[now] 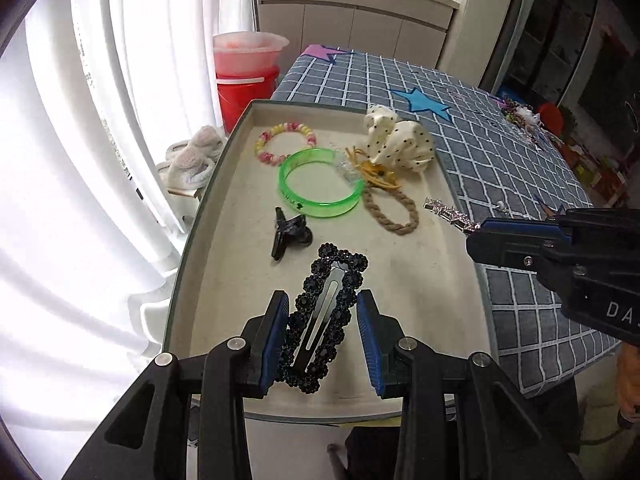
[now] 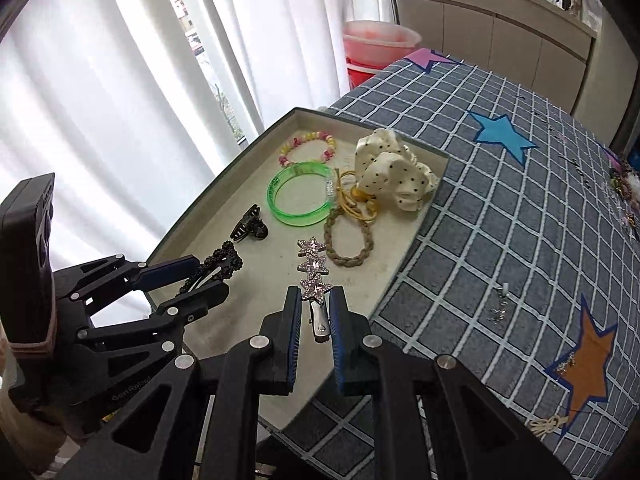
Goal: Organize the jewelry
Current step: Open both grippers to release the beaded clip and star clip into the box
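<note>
Left gripper [image 1: 322, 336] apart around black hair clip [image 1: 323, 318], right gripper [image 2: 316, 312] clamped on star clip [image 2: 315, 270], tray [image 1: 224, 168]

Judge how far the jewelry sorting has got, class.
Done: green bangle, beaded bracelet and scrunchie lie in the tray. In hand: left gripper straddles the black clip; right gripper holds the star clip. Left: trinkets on the tablecloth.

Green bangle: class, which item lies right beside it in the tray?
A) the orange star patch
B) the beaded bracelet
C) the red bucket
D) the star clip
B: the beaded bracelet lies right against the far edge of the green bangle in the tray.
</note>
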Demonstrator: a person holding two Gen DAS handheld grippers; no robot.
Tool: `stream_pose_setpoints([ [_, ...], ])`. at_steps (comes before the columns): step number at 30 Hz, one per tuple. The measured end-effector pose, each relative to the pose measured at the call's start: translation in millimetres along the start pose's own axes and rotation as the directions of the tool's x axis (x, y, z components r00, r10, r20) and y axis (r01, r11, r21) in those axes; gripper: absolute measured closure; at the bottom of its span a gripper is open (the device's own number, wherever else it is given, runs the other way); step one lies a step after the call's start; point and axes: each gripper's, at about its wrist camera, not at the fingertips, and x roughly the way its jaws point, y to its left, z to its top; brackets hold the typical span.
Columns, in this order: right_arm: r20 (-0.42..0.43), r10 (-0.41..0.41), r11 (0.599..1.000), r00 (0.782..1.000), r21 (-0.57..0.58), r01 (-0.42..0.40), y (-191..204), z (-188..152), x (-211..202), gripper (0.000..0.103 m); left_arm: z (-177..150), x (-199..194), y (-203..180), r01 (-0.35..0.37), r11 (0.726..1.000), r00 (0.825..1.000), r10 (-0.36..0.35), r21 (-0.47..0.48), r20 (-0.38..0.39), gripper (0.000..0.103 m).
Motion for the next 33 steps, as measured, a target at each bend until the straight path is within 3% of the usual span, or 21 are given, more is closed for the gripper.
stream_pose_setpoints([
  [9,-0.090,0.037,0.999,0.995,0.016,-0.035,9,4,49,0.088,-2,25,14,-0.013,1.000,0.997,0.012,-0.015,-0.072,0.060],
  [22,-0.114,-0.031,0.998,0.993,0.050,0.037,-11,24,80,0.088,16,45,10,-0.096,0.995,0.991,0.097,0.015,-0.089,0.059],
  [23,-0.114,-0.036,0.998,0.993,0.051,0.042,-12,26,81,0.088,16,46,8,-0.104,0.994,0.991,0.106,0.023,-0.082,0.056],
  [24,-0.115,-0.037,0.998,0.993,0.054,0.043,-13,27,82,0.088,16,47,7,-0.113,0.993,0.990,0.115,0.029,-0.080,0.042],
  [26,-0.125,-0.038,0.997,0.991,0.059,0.046,-14,29,86,0.088,16,46,6,-0.138,0.990,0.988,0.140,0.032,-0.068,0.032],
  [33,-0.127,-0.055,0.998,0.990,0.032,0.059,-11,29,88,0.085,16,47,4,-0.143,0.989,0.986,0.145,0.029,-0.077,0.032],
])
